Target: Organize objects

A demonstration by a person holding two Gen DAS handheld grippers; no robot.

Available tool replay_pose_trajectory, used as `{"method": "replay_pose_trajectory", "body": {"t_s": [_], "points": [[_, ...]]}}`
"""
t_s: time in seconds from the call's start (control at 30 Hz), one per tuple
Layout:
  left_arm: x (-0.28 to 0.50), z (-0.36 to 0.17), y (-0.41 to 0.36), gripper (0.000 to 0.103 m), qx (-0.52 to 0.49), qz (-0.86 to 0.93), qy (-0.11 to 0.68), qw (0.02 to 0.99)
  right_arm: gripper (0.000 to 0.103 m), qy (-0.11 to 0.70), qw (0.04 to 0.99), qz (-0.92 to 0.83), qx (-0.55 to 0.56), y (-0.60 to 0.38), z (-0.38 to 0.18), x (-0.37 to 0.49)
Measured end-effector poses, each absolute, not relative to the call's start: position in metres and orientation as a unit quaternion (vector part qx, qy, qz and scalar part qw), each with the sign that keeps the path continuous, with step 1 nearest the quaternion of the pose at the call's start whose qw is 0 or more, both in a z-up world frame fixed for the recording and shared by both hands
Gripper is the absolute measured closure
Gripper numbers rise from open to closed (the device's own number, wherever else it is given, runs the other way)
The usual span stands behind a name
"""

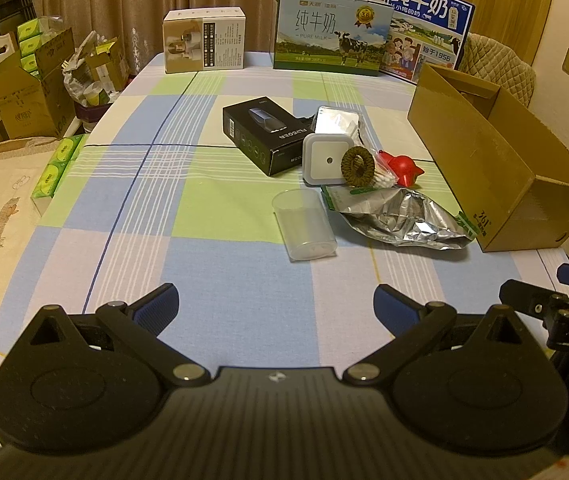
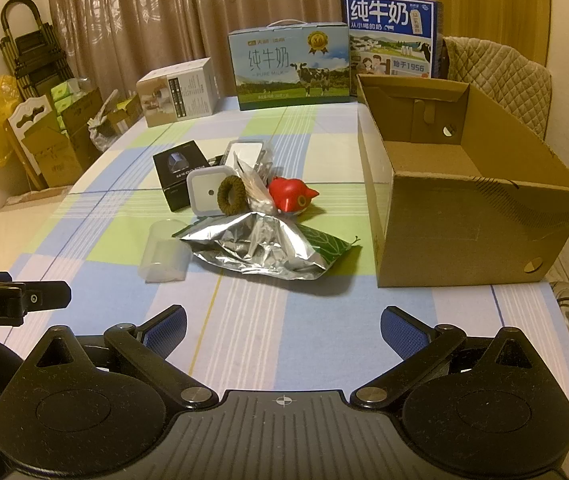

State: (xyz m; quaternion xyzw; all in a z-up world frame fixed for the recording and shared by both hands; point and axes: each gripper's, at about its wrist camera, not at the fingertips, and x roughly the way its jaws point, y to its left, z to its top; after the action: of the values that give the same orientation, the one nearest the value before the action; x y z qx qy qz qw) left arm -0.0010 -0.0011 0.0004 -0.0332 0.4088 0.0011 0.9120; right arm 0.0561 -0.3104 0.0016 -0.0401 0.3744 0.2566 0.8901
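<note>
A pile of small objects lies mid-table: a black product box (image 1: 266,136) (image 2: 180,174), a white square device (image 1: 326,160) (image 2: 204,192), a brown woven ring (image 1: 358,166) (image 2: 231,195), a red bird toy (image 1: 402,168) (image 2: 290,194), a bag of cotton swabs (image 1: 380,178), a silver foil bag (image 1: 404,216) (image 2: 260,246) and a clear plastic cup (image 1: 304,224) (image 2: 166,252) on its side. An open, empty cardboard box (image 1: 500,168) (image 2: 464,196) stands right of them. My left gripper (image 1: 276,304) and right gripper (image 2: 282,326) are both open, empty, near the table's front edge.
Two milk cartons (image 1: 330,30) (image 2: 392,36) and a beige box (image 1: 204,40) stand at the table's far edge. Green tissue packs (image 1: 58,168) lie at the left edge. Cardboard boxes (image 1: 24,88) and a chair (image 2: 500,76) surround the checked tablecloth (image 1: 204,220).
</note>
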Motion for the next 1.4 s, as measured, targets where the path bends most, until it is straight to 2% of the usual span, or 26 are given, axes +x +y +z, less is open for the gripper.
{"method": "replay_pose_trajectory", "body": {"t_s": [1.4], "points": [[-0.0024,0.0007,-0.0072,0.001,-0.042,0.005,0.411,0.911,0.002,0.376,0.888,0.262,-0.050,-0.3066,-0.0024,0.0533]]}}
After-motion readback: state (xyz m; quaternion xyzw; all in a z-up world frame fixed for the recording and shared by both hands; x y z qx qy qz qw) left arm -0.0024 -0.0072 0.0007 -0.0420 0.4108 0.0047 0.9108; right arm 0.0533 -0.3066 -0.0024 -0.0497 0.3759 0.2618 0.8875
